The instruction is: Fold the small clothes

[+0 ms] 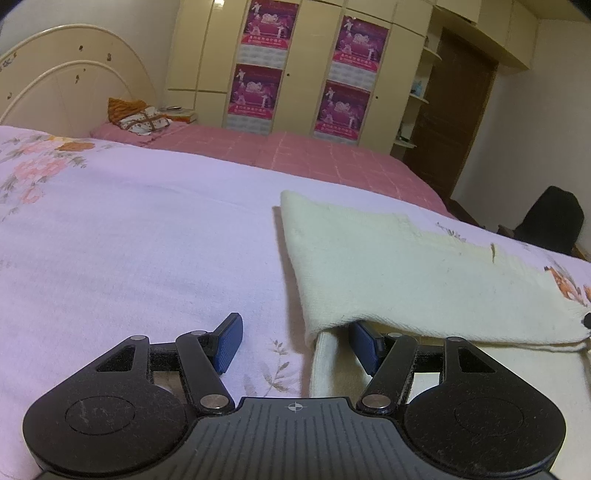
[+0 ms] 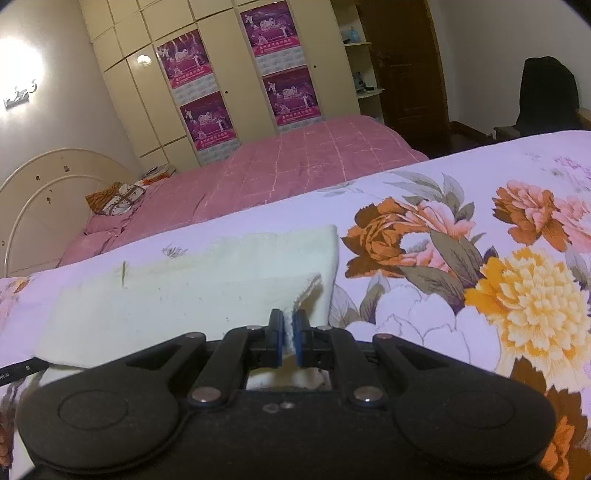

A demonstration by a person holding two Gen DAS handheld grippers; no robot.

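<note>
Cloth: a cream cloth (image 1: 399,273) lay on the floral bedspread (image 1: 129,229), folded over itself so that an upper layer rested on a lower one; in the left wrist view it filled the right half of the near bed, and in the right wrist view (image 2: 192,291) it lay left of centre.
Cloth edges: the far edge looked ragged with a loose thread standing up, and the near right corner was frayed.
Left gripper: the left gripper (image 1: 295,343) sat low at the near left edge of the cloth, jaws spread wide; its left finger (image 1: 229,341) stood over bare bedspread, and its right finger (image 1: 365,343) was tucked under the lifted upper layer, above the lower layer. Neither pad pressed on the cloth.
Right gripper: the right gripper (image 2: 289,338) had its jaws pressed nearly together, pinching the frayed near right corner of the cloth between its blue pads.
Bedspread: pale lilac, with large orange, pink and yellow flowers to the right of the cloth.
Far side: a pink checked bed (image 2: 288,166) with a cream headboard (image 1: 70,77) lay beyond, and behind it stood cream wardrobes (image 1: 314,55) carrying magenta posters (image 1: 262,33).
Far right: a dark wooden door (image 1: 454,110) and a black chair (image 2: 546,92).
</note>
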